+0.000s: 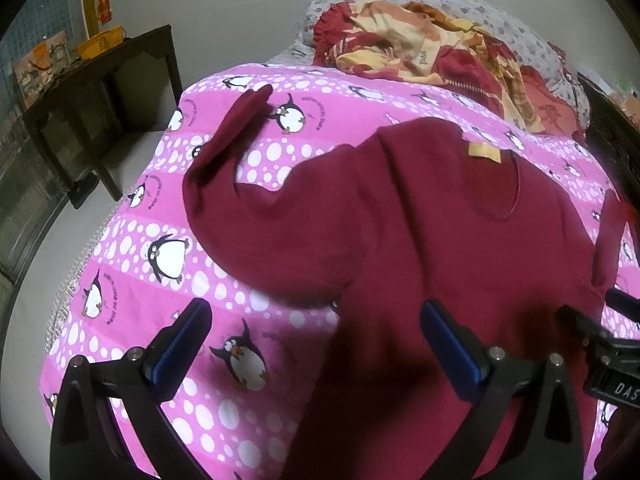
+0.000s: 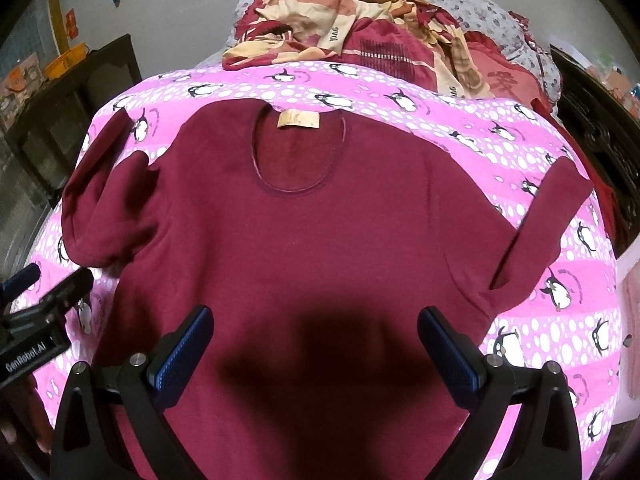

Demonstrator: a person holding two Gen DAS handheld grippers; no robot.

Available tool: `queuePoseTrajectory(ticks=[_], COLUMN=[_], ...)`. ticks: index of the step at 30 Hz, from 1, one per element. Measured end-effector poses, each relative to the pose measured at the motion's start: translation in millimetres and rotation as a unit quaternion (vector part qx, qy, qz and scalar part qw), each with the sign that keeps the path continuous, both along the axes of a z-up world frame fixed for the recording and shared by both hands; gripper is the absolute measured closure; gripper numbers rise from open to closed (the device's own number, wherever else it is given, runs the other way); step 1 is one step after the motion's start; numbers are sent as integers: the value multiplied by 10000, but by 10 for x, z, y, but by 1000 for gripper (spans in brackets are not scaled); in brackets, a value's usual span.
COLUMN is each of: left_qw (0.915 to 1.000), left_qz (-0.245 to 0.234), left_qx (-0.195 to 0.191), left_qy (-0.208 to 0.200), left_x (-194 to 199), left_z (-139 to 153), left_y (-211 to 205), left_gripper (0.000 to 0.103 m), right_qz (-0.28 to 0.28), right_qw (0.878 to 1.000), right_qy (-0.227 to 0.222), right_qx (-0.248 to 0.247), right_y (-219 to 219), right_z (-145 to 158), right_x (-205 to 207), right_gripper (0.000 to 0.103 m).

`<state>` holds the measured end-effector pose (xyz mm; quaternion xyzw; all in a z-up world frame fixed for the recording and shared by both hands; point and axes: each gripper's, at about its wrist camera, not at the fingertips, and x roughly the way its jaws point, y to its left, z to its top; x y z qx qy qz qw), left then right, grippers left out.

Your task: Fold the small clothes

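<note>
A maroon long-sleeved top [image 2: 304, 248] lies flat on a pink penguin-print sheet [image 2: 532, 312], neck hole and tan label [image 2: 298, 120] at the far end. Its left sleeve [image 1: 228, 152] lies bent away across the sheet; the right sleeve [image 2: 536, 232] runs out to the right. My right gripper [image 2: 314, 340] is open and empty, hovering over the lower body of the top. My left gripper [image 1: 316, 332] is open and empty over the top's lower left edge, one finger over the sheet. The top also fills the left wrist view [image 1: 420, 240]. The left gripper's body shows at the right wrist view's left edge [image 2: 44, 300].
A crumpled red and yellow quilt [image 2: 360, 40] and a grey flowered pillow [image 2: 460, 4] lie at the head of the bed. A dark wooden table [image 1: 100, 80] with orange baskets stands to the left. The bed edge [image 1: 80, 272] drops off at left.
</note>
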<state>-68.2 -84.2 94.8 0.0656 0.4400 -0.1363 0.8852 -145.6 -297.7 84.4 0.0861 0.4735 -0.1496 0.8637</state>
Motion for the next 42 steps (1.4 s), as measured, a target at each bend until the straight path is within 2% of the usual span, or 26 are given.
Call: queuePoseTrajectory(ticks=[6, 13, 16, 20, 34, 36, 40, 41, 42], left_qw=[9996, 9976, 9961, 9947, 9922, 9922, 9917, 9917, 9917], left_qz=[259, 661, 876, 1003, 1147, 1127, 1145, 1146, 1141], left_qx=[6, 51, 23, 242, 483, 531, 582, 585, 589], left_qy=[-113, -198, -86, 16, 4, -12, -5, 10, 31], left_x=[293, 863, 1201, 1502, 1884, 1909, 1944, 1951, 1958], left_z=[76, 91, 34, -101, -361, -369, -395, -399, -404], left_y=[255, 507, 581, 553, 485, 460, 469, 474, 474], left_gripper=[0, 0, 0, 0, 0, 6, 11, 18, 32], right_qz=[105, 214, 263, 327, 424, 407, 378, 379, 377], right_qw=[9999, 9997, 9995, 9991, 9981, 9981, 9980, 9980, 9981], right_qy=[33, 125, 163, 200, 345, 350, 359, 360, 360], right_qx=[3, 31, 56, 198, 290, 313, 346, 348, 342], right_y=[38, 80, 93, 97, 43, 26, 10, 6, 7], right_z=[-40, -107, -130, -163, -290, -307, -322, -322, -322], right_x=[67, 181, 226, 298, 500, 500, 488, 484, 485], right_gripper=[0, 0, 0, 0, 0, 0, 0, 0, 0])
